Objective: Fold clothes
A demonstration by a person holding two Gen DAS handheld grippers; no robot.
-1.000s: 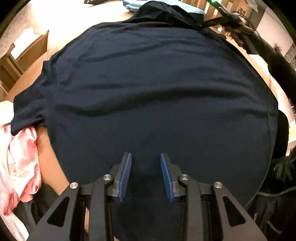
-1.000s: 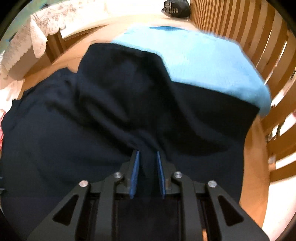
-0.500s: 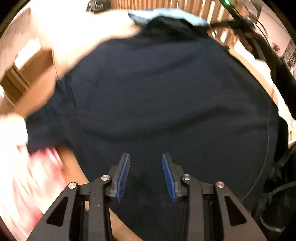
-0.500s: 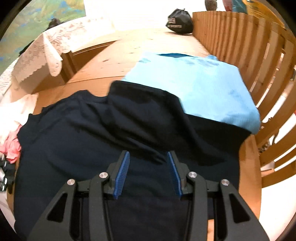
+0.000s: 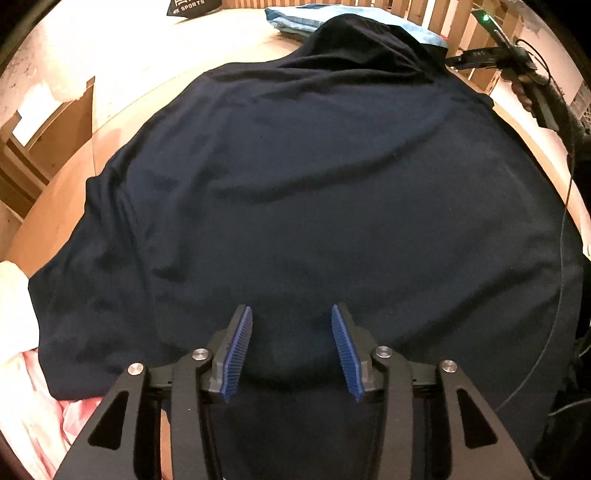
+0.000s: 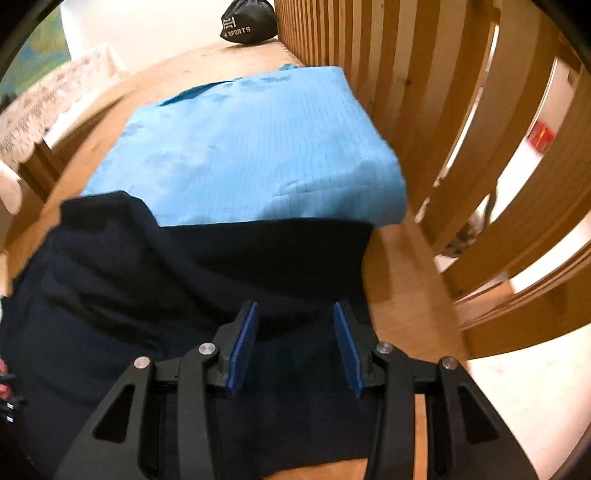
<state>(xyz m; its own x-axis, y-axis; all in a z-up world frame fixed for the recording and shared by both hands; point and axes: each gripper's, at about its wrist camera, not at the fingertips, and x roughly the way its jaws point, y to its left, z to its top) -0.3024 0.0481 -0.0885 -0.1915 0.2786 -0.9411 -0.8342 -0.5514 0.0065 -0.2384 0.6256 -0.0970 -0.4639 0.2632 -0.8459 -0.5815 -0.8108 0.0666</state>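
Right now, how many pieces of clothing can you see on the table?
3, maybe more hidden. A navy T-shirt lies spread across the middle, a folded light blue garment sits at its far end partly under it, and a pink-and-white garment is bunched at the left edge.

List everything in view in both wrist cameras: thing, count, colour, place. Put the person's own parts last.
navy T-shirt: one, dark navy, spread across the table, far edge lying on the blue garment
folded blue garment: one, light blue, far end of the table beside the slats
wooden table: one, light brown, under the clothes
wooden slat railing: one, light brown, along the table's right side
black sports bag: one, black with white lettering, far end of the table
pink and white clothes: a pile, at the table's left edge
left gripper: one, black with blue pads, open above the shirt
right gripper: one, black with blue pads, open above the shirt
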